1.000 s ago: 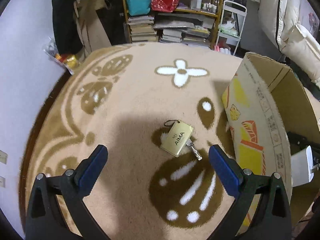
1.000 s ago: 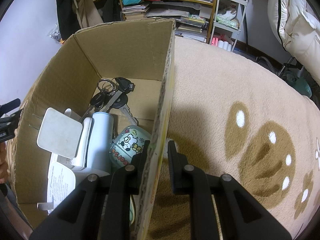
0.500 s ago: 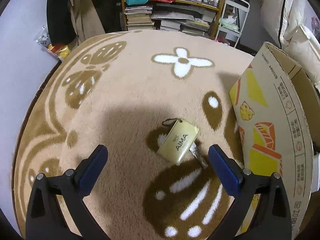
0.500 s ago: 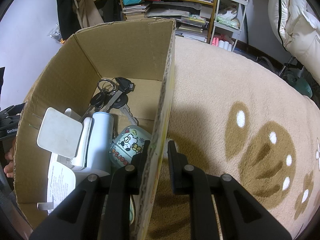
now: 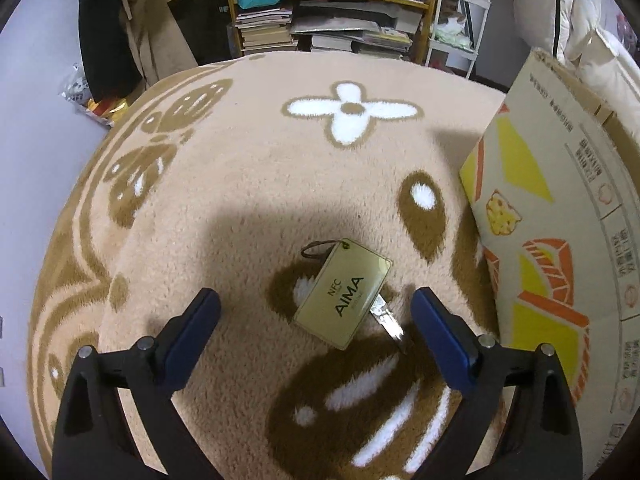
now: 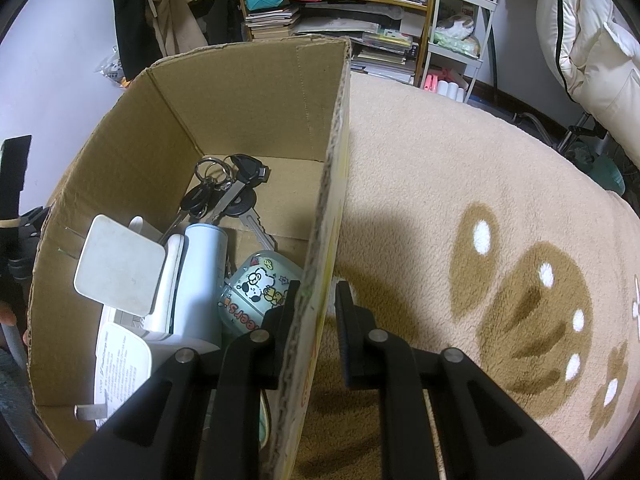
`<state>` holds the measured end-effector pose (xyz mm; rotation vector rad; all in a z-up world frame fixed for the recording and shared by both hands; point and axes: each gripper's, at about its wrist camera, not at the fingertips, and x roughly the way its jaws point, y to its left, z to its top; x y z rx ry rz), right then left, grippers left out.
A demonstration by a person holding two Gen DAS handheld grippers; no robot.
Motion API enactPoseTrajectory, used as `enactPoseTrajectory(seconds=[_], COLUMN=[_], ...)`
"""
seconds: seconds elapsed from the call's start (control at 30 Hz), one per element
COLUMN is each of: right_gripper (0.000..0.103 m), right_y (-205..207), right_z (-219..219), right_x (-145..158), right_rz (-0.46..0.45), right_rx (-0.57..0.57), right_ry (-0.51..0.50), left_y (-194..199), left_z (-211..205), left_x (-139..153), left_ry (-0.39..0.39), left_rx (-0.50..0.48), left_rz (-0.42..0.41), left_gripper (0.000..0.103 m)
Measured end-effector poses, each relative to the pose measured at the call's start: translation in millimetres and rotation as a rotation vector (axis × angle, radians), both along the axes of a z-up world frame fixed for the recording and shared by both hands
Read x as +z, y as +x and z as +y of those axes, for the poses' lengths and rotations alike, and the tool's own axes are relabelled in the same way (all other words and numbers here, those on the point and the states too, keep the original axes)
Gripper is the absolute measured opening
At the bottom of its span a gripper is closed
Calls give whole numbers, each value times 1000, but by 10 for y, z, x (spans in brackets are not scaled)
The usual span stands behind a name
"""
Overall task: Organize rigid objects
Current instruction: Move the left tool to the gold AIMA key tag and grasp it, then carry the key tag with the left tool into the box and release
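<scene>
A gold AIMA key tag (image 5: pixel 343 294) with a cord loop lies on the patterned rug, a silver key (image 5: pixel 386 320) poking out from under it. My left gripper (image 5: pixel 316 300) hovers just over the tag, wide open, blue pads on either side. The cardboard box (image 5: pixel 548 216) stands to its right. In the right wrist view my right gripper (image 6: pixel 318 294) is shut on the box wall (image 6: pixel 328 200). Inside the box lie a bunch of keys (image 6: pixel 224 192), a white charger (image 6: pixel 120 266), a pale blue cylinder (image 6: pixel 200 276) and a cartoon-printed case (image 6: pixel 260 288).
A bookshelf (image 5: pixel 340 8) stacked with books and bags stands beyond the rug's far edge, beside a white wire cart (image 5: pixel 456 20). Dark clothes (image 5: pixel 108 32) hang at far left. White bedding (image 6: pixel 592 40) is at the right. Open rug (image 6: pixel 480 208) stretches right of the box.
My left gripper has moved forward and down toward the key tag, which now sits closer between the pads. The right gripper and box have stayed put.
</scene>
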<state>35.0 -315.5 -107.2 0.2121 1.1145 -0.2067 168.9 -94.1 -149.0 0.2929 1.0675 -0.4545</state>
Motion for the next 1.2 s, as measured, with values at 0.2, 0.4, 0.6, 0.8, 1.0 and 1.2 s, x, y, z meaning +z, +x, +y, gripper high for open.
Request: enactPoseTrajectory(seconds=[0.2,0.4,0.6,0.8,1.0,1.2], right_gripper=[15,15,15,15,15,15], right_y=[2,1,0,0,-1,-2], right_z=[4,3,0,-3,-3,-8], right_x=[-2,-2,-2,-2,-1,-1], right_rz=[0,0,0,0,0,0], right_rx=[1,1,1,0,1,1], right_ry=[1,-1,1,1,-1,0], left_y=[-8,-56,-159,-240,-248,-277], left_z=[-38,-72,-154,-151,-80,-23], left_x=[-29,-13,54,118,257,425], left_ry=[16,7,-8,25,14,10], left_rx=[-6,-35,-99,-103,-66,-39], left_rz=[-14,-37,-23,-55,-88,-120], left_gripper=[95,73,28,28,28,28])
